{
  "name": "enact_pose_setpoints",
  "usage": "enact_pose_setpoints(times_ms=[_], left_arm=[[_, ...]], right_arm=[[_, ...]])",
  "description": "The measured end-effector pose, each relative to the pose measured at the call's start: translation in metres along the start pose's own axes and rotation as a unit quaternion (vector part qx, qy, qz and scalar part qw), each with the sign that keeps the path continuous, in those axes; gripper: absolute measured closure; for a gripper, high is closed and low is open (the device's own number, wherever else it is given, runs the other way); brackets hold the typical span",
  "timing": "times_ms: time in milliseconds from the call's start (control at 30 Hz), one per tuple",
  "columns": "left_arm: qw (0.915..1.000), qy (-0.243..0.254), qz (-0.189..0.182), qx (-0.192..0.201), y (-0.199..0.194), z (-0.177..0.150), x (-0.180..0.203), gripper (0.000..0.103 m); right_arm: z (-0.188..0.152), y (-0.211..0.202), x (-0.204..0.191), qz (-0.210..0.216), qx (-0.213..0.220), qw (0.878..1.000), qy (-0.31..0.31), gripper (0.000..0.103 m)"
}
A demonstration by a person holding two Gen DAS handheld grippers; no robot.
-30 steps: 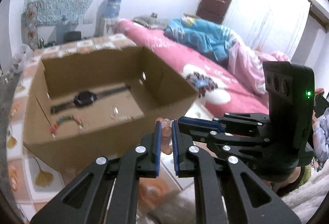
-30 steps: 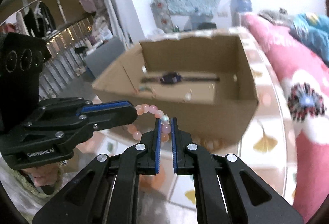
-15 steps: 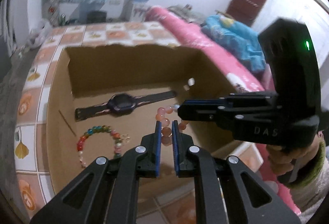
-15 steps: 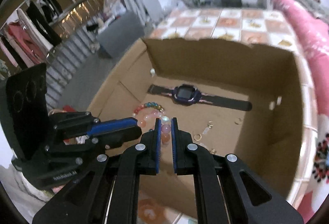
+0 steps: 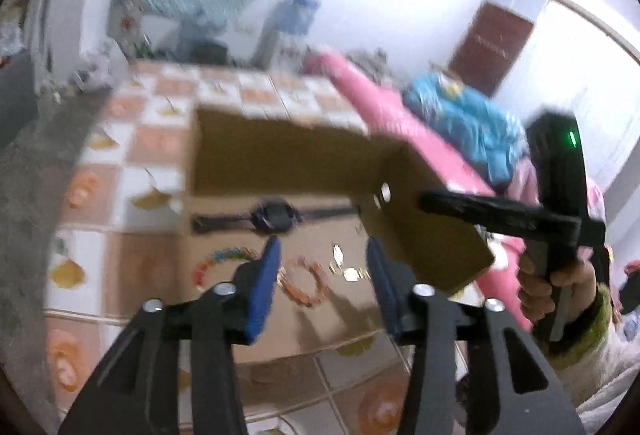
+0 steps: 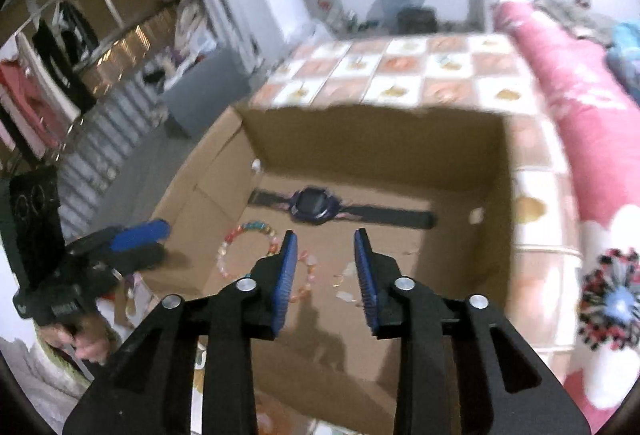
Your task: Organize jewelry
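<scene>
Both views were smeared with motion, so small things in the cardboard box [image 6: 492, 171] were hard to read. The left gripper [image 5: 323, 259] hung over the near wall with its blue pads spread wide and nothing between them; the right gripper [image 6: 326, 255] was likewise parted and empty above the box floor.

The pink bead bracelet [image 5: 303, 281] lay loose on the floor of the box, just beside the multicoloured bracelet [image 5: 222, 261]. From the right wrist the pink one [image 6: 306, 277] was partly hidden behind the left pad, while the multicoloured one [image 6: 246, 241] showed almost whole. The watch [image 6: 314, 204] lay stretched along the back wall. A few pale specks near the bracelets may have been earrings [image 5: 350, 269]; I could not tell.

Only the left wrist view showed the hand [image 5: 560, 281] gripping the right tool's handle, cut off at the edge. The tiled tabletop [image 6: 400, 67] stretched behind the box.
</scene>
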State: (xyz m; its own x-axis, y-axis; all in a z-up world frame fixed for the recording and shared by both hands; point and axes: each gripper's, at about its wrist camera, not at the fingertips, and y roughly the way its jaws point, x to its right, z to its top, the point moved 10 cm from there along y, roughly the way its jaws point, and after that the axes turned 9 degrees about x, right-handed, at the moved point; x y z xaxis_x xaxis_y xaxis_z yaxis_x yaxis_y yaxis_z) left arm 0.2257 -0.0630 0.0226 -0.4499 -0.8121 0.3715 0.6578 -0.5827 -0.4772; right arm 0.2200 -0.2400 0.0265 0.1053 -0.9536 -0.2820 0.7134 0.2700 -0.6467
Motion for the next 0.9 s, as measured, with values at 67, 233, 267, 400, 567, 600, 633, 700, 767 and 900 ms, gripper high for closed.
enact_pose_setpoints(times_ms=[67,233,267,400,567,600,633,700,767,900], left_arm=[[0.9991,-0.002,0.018,0.039,-0.016,0.016,-0.008,0.043],[0.9961,-0.020,0.080,0.034,-0.020,0.017,-0.039,0.022],[0.9958,-0.026,0.086,0.013,-0.013,0.010,-0.044,0.022],[0.9916,-0.078,0.082,-0.063,0.015,-0.030,-0.055,0.022],[0.9881,-0.115,0.058,-0.083,0.019,-0.051,-0.043,0.022],[0.9878,-0.117,0.059,-0.085,0.016,-0.053,-0.040,0.022],[0.9877,-0.118,0.056,-0.086,0.013,-0.054,-0.037,0.022],[0.9884,-0.111,0.054,-0.088,0.006,-0.058,-0.033,0.022],[0.9891,-0.103,0.061,-0.085,-0.003,-0.060,-0.030,0.022],[0.9883,-0.112,0.059,-0.085,-0.017,-0.066,-0.025,0.022]], right_arm=[[0.007,-0.029,0.019,-0.034,0.044,0.998,0.010,0.057],[-0.003,-0.057,0.070,-0.089,0.070,0.991,0.070,0.041],[-0.012,-0.054,0.080,-0.094,0.057,0.990,0.088,0.041],[-0.048,-0.032,0.097,-0.076,-0.007,0.988,0.138,0.041],[-0.065,-0.018,0.075,0.011,-0.039,0.981,0.191,0.049],[-0.064,-0.019,0.072,-0.008,-0.039,0.984,0.171,0.049],[-0.063,-0.021,0.071,-0.023,-0.039,0.987,0.156,0.049],[-0.065,-0.025,0.068,-0.029,-0.040,0.987,0.150,0.048],[-0.069,-0.030,0.063,-0.022,-0.041,0.987,0.156,0.048],[-0.080,-0.041,0.060,-0.017,-0.039,0.986,0.162,0.048]])
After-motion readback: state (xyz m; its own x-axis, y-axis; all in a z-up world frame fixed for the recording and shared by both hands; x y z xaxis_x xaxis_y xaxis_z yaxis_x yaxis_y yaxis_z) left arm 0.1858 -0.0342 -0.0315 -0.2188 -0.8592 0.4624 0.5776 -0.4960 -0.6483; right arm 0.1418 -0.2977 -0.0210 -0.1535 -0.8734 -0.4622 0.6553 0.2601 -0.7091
